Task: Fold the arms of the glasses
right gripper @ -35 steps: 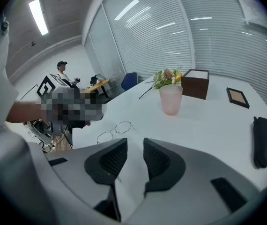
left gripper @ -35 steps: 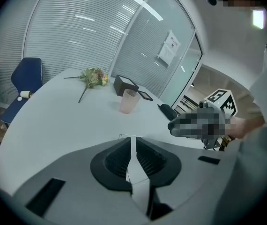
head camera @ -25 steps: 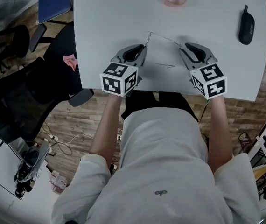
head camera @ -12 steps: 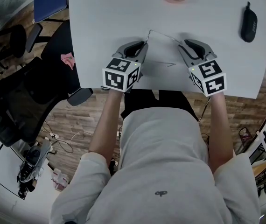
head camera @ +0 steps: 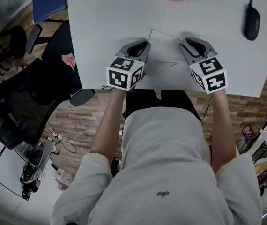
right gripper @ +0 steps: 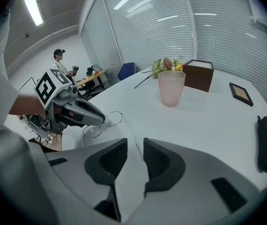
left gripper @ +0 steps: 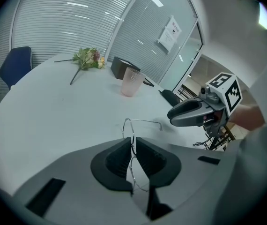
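Inspection of the work area: thin wire-framed glasses [right gripper: 113, 119] are being held over the near part of the white table [head camera: 208, 69], between the two grippers.

Left gripper [left gripper: 132, 143]: clenched and grasping the glasses. Its dark pads are meeting on the wire of the frame front, with one lens rim showing beyond the tips and the other behind them.

Right gripper [right gripper: 134, 143]: released. Its jaws are standing apart, and a thin arm of the glasses is running between them, close to the right-hand pad. Neither pad is pressing on it. That arm is sticking out unfolded, reaching from the frame front rightward to this gripper.

Both grippers are pointing away from the person and downward, left and right of the glasses.

Other items on the table are lying well apart from the glasses: a pale pink translucent cup [right gripper: 171, 88] at the far middle, a small bunch of flowers [right gripper: 164, 65] and a brown box [right gripper: 196, 75] beyond it, and a black oblong case [head camera: 251, 25] at the far right. A black office chair [head camera: 16, 102] is standing left of the table.
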`<state>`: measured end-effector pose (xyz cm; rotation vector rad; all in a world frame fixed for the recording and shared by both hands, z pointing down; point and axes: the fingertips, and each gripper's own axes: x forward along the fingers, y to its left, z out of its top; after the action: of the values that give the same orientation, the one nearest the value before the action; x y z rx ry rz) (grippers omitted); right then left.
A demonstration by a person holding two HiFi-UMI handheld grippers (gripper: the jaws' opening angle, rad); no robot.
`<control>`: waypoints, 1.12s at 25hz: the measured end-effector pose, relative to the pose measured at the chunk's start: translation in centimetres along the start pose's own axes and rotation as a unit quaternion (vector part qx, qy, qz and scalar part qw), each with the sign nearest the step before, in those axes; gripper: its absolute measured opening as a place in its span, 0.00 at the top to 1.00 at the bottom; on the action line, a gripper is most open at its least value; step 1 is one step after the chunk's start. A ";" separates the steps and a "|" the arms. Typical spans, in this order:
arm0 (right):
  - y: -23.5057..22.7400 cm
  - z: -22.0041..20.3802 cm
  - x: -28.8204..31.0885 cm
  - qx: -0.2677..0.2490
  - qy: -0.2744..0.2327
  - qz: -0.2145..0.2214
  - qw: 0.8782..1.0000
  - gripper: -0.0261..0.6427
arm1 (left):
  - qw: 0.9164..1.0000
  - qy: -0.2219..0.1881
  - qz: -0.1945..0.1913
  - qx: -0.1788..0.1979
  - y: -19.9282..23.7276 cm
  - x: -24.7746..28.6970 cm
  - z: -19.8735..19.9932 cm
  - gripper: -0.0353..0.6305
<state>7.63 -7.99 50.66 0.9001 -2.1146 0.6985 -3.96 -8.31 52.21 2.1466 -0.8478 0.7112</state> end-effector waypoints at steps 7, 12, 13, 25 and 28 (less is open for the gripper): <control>-0.3 -0.6 0.6 -0.003 0.011 0.002 1.000 0.80 | 1.000 0.000 -0.002 0.000 0.0 0.1 0.1 0.89; -0.2 -1.2 1.3 -0.012 0.022 0.006 1.000 0.81 | 1.000 0.001 -0.002 0.000 -0.1 0.2 0.1 0.90; -0.1 -1.2 1.4 -0.013 0.024 0.009 1.000 0.81 | 1.000 0.001 -0.002 0.000 -0.1 0.2 0.1 0.90; 0.8 -1.9 2.2 -0.024 0.040 0.016 0.999 0.87 | 1.000 0.003 -0.006 -0.004 -0.3 0.3 0.0 0.90; 0.8 -1.9 2.1 -0.021 0.040 0.015 0.999 0.89 | 1.000 0.004 -0.005 -0.004 -0.3 0.2 0.0 0.90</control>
<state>6.71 -6.95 53.30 0.8052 -2.0686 0.6913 -3.55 -8.18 52.27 2.1382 -0.8339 0.7082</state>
